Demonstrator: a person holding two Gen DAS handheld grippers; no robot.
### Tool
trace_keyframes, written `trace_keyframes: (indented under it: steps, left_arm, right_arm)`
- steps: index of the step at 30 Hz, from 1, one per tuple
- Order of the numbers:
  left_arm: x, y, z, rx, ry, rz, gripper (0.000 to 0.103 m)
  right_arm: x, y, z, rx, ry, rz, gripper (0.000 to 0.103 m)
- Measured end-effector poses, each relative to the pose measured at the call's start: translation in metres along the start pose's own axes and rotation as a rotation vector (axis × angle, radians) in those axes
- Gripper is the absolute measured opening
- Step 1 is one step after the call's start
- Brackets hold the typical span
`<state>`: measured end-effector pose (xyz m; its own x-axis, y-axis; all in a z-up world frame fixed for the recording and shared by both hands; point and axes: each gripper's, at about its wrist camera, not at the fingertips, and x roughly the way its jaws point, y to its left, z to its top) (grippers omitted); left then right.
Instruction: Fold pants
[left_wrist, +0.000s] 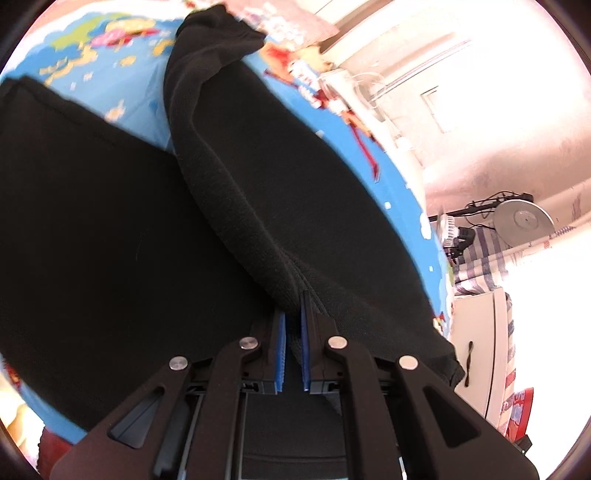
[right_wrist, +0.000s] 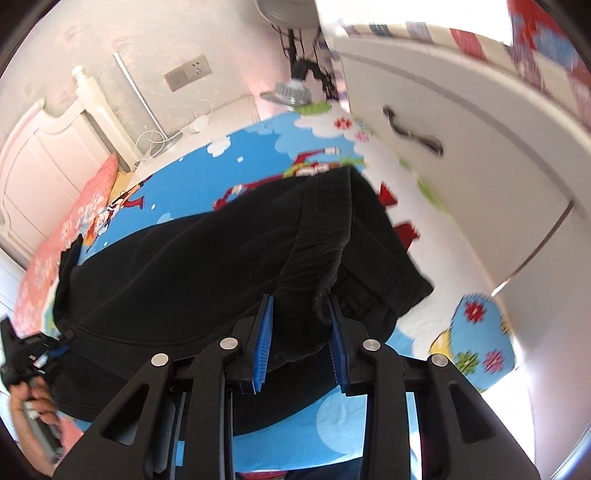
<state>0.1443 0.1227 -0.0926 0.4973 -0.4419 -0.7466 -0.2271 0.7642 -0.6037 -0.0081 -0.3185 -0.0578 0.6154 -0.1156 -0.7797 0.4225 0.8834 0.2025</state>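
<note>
Between both sets of jaws, the black pants (left_wrist: 258, 206) are pinched: left gripper (left_wrist: 293, 325) on a seam, right gripper (right_wrist: 300, 325) on a bunched edge; the fold is judged barely begun above the bed (right_wrist: 258, 166).

Black linkage arms with silver rivets, ribbed blue pads on both grippers' fingers (left_wrist: 281, 350).

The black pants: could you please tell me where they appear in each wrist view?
Left wrist view: the black pants fill the left and centre, a fold running down into the left gripper.
Right wrist view: they fill the centre, a bunched edge between the right gripper fingers.
Shared landmark: the blue cartoon sheet beneath.
</note>
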Motion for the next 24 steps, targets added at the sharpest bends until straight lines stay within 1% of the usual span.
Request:
trace_keyframes:
  steps: [1, 3, 5, 7, 9, 10, 11, 12, 13, 14, 15, 16, 17, 18, 19, 20, 22, 23, 24]
  left_arm:
    - [-0.010, -0.005, -0.002, 0.004, -0.020, -0.002, 0.006]
    - [-0.041, -0.020, -0.011, 0.041, -0.082, -0.003, 0.006]
    - [-0.063, -0.028, -0.026, 0.076, -0.124, -0.006, 0.006]
    - [-0.061, -0.020, -0.043, 0.065, -0.100, 0.011, 0.006]
    - [-0.034, 0.002, -0.061, 0.026, -0.008, 0.039, 0.006]
    - [-0.021, 0.017, -0.067, -0.017, 0.045, 0.037, 0.006]
    - [-0.007, 0.032, -0.073, -0.056, 0.097, 0.041, 0.010]
    - [-0.001, 0.044, -0.077, -0.079, 0.120, 0.056, 0.017]
    - [-0.002, 0.048, -0.077, -0.085, 0.117, 0.042, 0.021]
    - [-0.012, 0.050, -0.074, -0.082, 0.099, 0.026, 0.033]
    - [-0.022, 0.050, -0.069, -0.064, 0.061, 0.037, 0.045]
    - [-0.035, 0.049, -0.060, -0.036, 0.009, 0.063, 0.047]
    - [-0.048, 0.047, -0.045, 0.006, -0.052, 0.106, 0.048]
    - [-0.057, 0.045, -0.028, 0.041, -0.095, 0.149, 0.053]
    - [-0.061, 0.041, -0.010, 0.075, -0.125, 0.203, 0.057]
    - [-0.060, 0.035, 0.017, 0.128, -0.155, 0.268, 0.061]
    - [-0.053, 0.027, 0.058, 0.183, -0.191, 0.369, 0.061]
    - [-0.041, 0.017, 0.083, 0.238, -0.179, 0.413, 0.066]
    - [-0.024, 0.004, 0.106, 0.308, -0.156, 0.439, 0.071]
  right_arm:
    - [-0.005, 0.001, 0.002, -0.010, -0.019, -0.008, 0.030]
    - [-0.019, -0.001, 0.008, -0.025, -0.071, -0.021, 0.029]
    - [-0.025, -0.007, 0.011, -0.024, -0.093, -0.030, 0.029]
    - [-0.010, -0.024, 0.011, 0.023, -0.033, -0.009, 0.029]
    - [0.017, -0.043, 0.003, 0.071, 0.066, -0.001, 0.029]
    - [0.027, -0.046, -0.001, 0.072, 0.093, -0.010, 0.029]
    - [0.034, -0.048, -0.006, 0.064, 0.113, -0.027, 0.029]
    - [0.040, -0.048, -0.011, 0.050, 0.126, -0.041, 0.029]
    - [0.043, -0.046, -0.014, 0.033, 0.130, -0.051, 0.029]
    - [0.043, -0.045, -0.014, 0.021, 0.124, -0.055, 0.029]
    - [0.043, -0.044, -0.015, 0.016, 0.122, -0.056, 0.029]
    - [0.045, -0.044, -0.014, 0.016, 0.124, -0.057, 0.029]
    - [0.047, -0.043, -0.014, 0.014, 0.126, -0.060, 0.029]
    - [0.049, -0.042, -0.014, 0.010, 0.128, -0.066, 0.030]
    - [0.050, -0.040, -0.014, 0.000, 0.129, -0.076, 0.030]
    - [0.051, -0.038, -0.013, -0.008, 0.128, -0.083, 0.030]
    - [0.052, -0.035, -0.012, -0.017, 0.133, -0.099, 0.030]
    - [0.053, -0.035, -0.012, -0.018, 0.137, -0.104, 0.031]
    - [0.053, -0.034, -0.011, -0.021, 0.141, -0.109, 0.031]
